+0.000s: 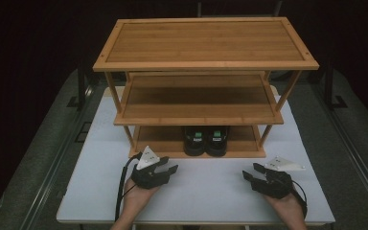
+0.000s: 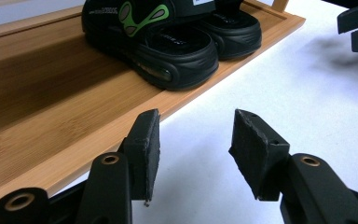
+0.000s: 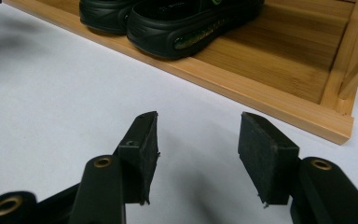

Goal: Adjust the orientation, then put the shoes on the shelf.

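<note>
Both grippers (image 1: 168, 168) (image 1: 250, 173) just before sandals (image 1: 205, 140)

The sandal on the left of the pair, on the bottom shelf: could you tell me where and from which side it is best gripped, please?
Probably at the heel rim of the left sandal, coming from the table side with the left tongs, which are open and nearest. The heel faces the front edge of the bottom shelf; the right sandal sits close beside it, and the middle shelf hangs above.

A recording lab is showing: white table (image 1: 100, 158) sitting inside dark curtaining, metal rig rails (image 1: 52, 158) running at 9 and 3 o'clock.
</note>
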Demonstrator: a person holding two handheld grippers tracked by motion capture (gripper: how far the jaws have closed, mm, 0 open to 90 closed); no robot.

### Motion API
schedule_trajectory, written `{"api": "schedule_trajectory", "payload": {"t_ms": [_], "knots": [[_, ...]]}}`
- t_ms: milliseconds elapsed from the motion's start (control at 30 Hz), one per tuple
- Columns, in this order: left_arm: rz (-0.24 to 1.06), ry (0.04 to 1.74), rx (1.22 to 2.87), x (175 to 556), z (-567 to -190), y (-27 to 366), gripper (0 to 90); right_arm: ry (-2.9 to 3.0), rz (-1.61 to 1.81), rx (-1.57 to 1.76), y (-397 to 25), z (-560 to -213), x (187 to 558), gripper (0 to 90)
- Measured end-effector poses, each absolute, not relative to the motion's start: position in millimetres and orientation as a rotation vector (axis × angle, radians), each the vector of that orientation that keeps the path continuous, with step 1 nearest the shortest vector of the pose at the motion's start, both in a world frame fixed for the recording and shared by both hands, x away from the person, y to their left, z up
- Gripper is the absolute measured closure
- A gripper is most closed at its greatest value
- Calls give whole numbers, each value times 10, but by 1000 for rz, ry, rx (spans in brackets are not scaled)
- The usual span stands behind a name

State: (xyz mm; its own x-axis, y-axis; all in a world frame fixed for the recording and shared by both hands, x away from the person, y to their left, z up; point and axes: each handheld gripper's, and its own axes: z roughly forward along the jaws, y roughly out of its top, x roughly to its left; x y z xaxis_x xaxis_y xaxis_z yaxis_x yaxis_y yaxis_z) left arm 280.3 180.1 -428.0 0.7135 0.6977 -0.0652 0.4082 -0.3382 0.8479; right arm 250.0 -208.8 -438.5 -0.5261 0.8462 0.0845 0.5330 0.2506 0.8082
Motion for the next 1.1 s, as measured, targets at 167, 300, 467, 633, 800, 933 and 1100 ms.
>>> {"api": "schedule_trajectory", "payload": {"t_ms": [167,300,467,633,800,933,1100], "knots": [[387,852,1984,2799,-4285,1848,505,2165,1172,1261,-2104,-4393,2484,456],[389,857,1983,2785,-4290,1891,503,2161,1173,1262,-2119,-4391,2458,453],[390,866,1989,2756,-4313,1937,497,2166,1170,1259,-2140,-4394,2426,443],[388,872,1990,2743,-4328,1978,491,2160,1170,1265,-2180,-4390,2390,435],[377,871,1996,2696,-4353,2018,481,2161,1173,1264,-2217,-4393,2344,417],[374,880,1995,2654,-4378,2059,459,2158,1182,1265,-2237,-4398,2292,394],[369,878,1994,2592,-4391,2118,433,2129,1210,1257,-2242,-4414,2221,337]]}}
